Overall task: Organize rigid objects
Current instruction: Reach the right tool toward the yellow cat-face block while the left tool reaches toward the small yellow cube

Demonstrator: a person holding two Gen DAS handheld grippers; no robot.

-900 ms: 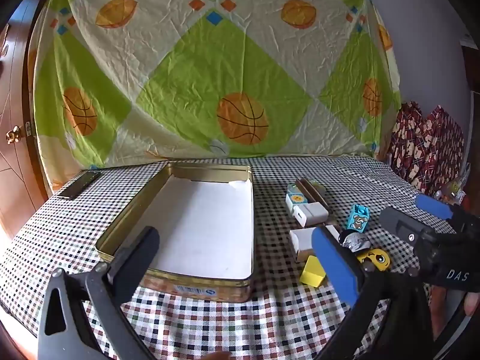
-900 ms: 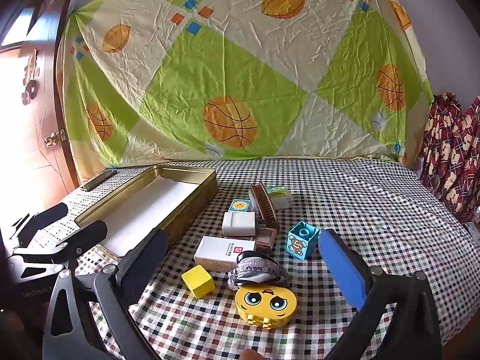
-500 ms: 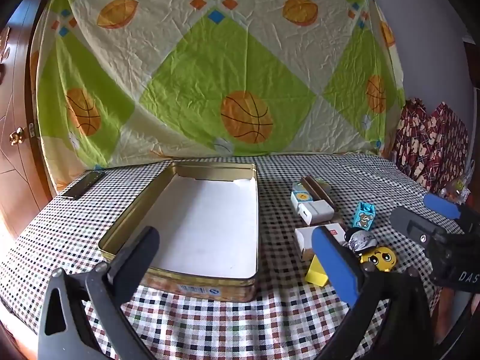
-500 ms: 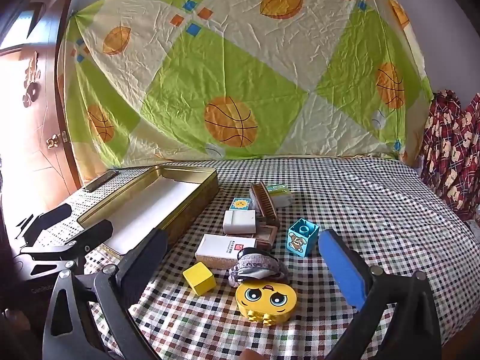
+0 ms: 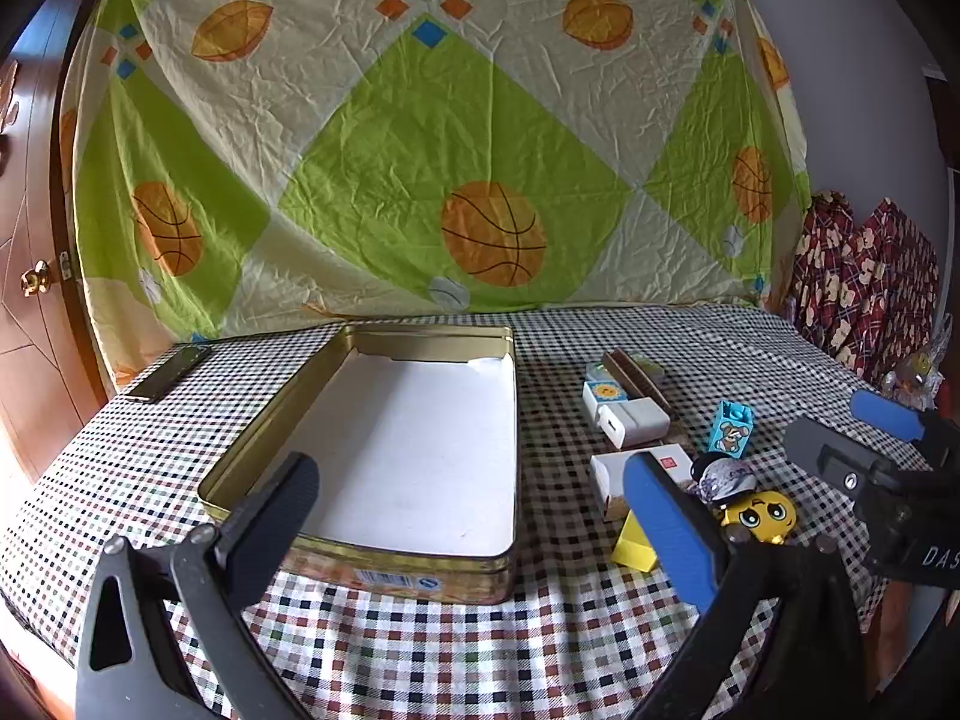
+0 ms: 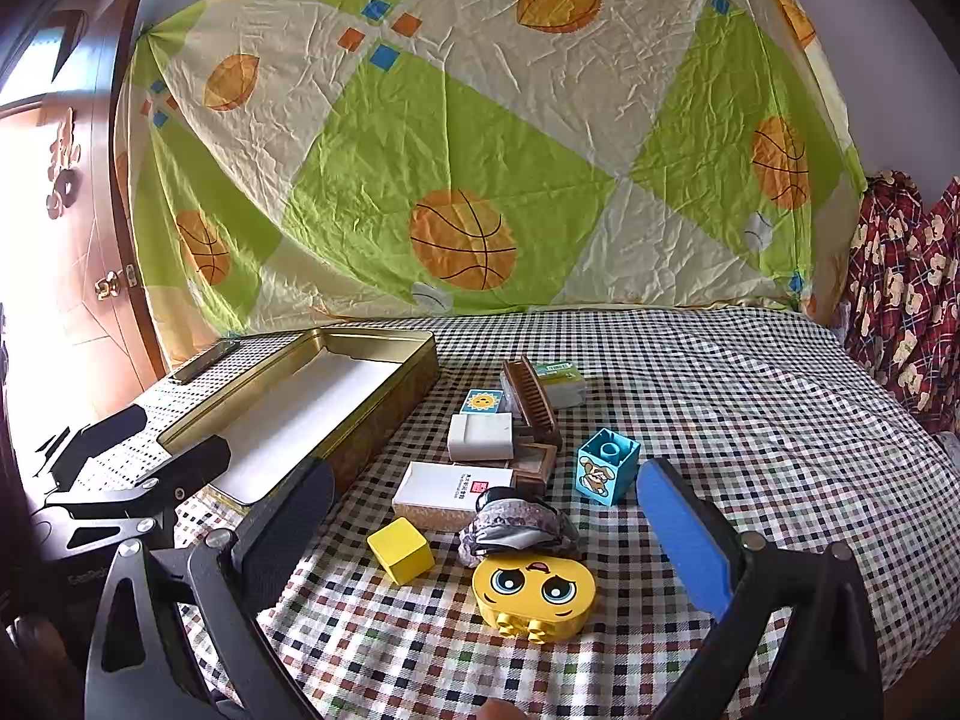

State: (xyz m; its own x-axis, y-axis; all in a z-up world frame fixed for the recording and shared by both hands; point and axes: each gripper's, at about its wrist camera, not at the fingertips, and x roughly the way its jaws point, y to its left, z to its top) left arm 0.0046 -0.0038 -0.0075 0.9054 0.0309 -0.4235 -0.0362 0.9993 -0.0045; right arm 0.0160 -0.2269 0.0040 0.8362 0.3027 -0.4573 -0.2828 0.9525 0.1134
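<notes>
Centrally, small rigid objects clustered on checked tablecloth (image 6: pixel 750 396), right of gold tin (image 5: pixel 390 570): yellow face block (image 6: pixel 534 591) nearest, yellow cube (image 6: pixel 401 549) beside white box (image 6: pixel 450 489), blue block (image 6: pixel 606 465) behind. Tin lined white, nothing seen inside. Right gripper (image 6: pixel 486 516) held spread wide above cluster, nothing grasped. Left gripper (image 5: pixel 468 516) likewise spread, over tin's near edge.

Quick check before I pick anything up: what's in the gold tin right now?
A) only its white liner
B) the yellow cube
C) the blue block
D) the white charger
A: the tin shows only its white liner, while the yellow cube, blue block and white charger all sit on the checked cloth beside it.
</notes>
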